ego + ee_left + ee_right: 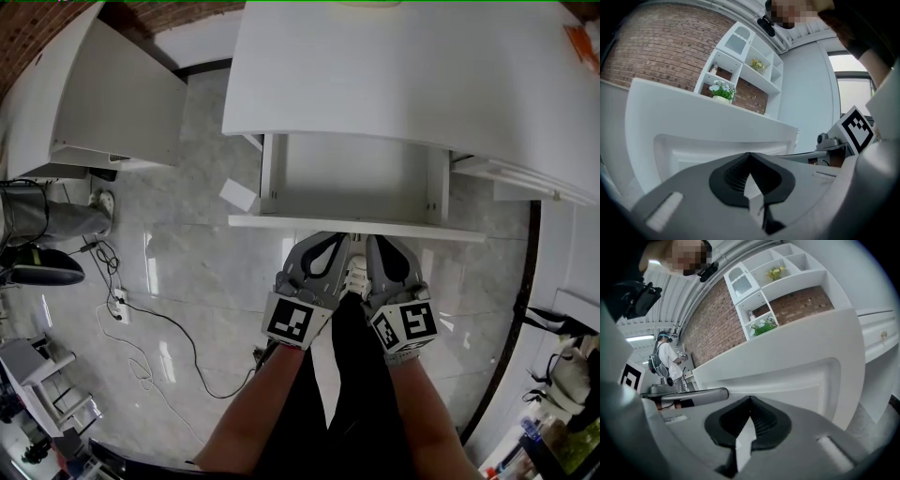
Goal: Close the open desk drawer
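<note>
Directly below the head camera, the drawer (347, 178) is seen pulled out from under the white desk surface (403, 66), its pale inner floor and side walls exposed and its front panel (356, 226) turned toward the person. The left gripper (330, 240) and the right gripper (378, 244) are held side by side, near each other, with their tips just at that front panel; whether they touch it cannot be told from above. A marker cube (298, 321) is carried on the left gripper and another (405, 326) on the right.

In the left gripper view, the left gripper (750, 155) is shown with its jaws brought together at the tips, nothing held in the dark ribbed hollow behind them, and the recessed drawer front (708, 140) filling the space ahead. In the right gripper view, the right gripper (750, 400) is likewise seen with its jaws together and nothing between them, facing the same white panel (797, 376).

A white shelf unit (740, 61) with small plants is visible against a brick wall (661, 47) beyond the desk. A cable (159, 323) and a power strip (119, 305) are laid on the marbled floor (187, 244) to the left.
</note>
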Action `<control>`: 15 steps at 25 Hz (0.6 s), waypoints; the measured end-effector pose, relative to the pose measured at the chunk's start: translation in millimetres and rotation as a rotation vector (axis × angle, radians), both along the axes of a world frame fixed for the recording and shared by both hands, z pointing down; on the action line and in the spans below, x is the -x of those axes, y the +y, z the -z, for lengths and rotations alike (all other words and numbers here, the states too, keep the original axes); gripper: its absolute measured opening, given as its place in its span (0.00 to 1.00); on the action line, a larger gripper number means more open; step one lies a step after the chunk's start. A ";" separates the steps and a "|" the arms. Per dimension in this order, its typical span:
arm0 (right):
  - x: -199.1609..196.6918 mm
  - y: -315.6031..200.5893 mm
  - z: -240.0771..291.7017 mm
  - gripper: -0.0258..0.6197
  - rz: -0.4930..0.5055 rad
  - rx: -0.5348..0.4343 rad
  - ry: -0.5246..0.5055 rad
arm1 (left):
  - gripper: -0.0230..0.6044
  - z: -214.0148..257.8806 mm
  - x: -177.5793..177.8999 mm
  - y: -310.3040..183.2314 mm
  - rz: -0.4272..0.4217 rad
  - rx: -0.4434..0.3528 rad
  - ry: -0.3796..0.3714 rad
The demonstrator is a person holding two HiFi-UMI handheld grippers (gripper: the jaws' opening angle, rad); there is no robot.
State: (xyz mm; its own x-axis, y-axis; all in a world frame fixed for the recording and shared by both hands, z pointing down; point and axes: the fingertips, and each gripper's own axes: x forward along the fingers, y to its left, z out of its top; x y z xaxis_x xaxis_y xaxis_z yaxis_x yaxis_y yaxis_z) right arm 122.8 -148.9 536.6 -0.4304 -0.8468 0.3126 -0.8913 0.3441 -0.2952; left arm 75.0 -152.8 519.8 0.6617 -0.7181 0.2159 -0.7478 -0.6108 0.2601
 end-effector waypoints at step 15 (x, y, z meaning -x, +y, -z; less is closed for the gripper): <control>-4.4 -36.8 -1.1 0.04 0.017 -0.007 -0.042 | 0.04 -0.3 -3.4 -37.7 0.039 -0.015 -0.002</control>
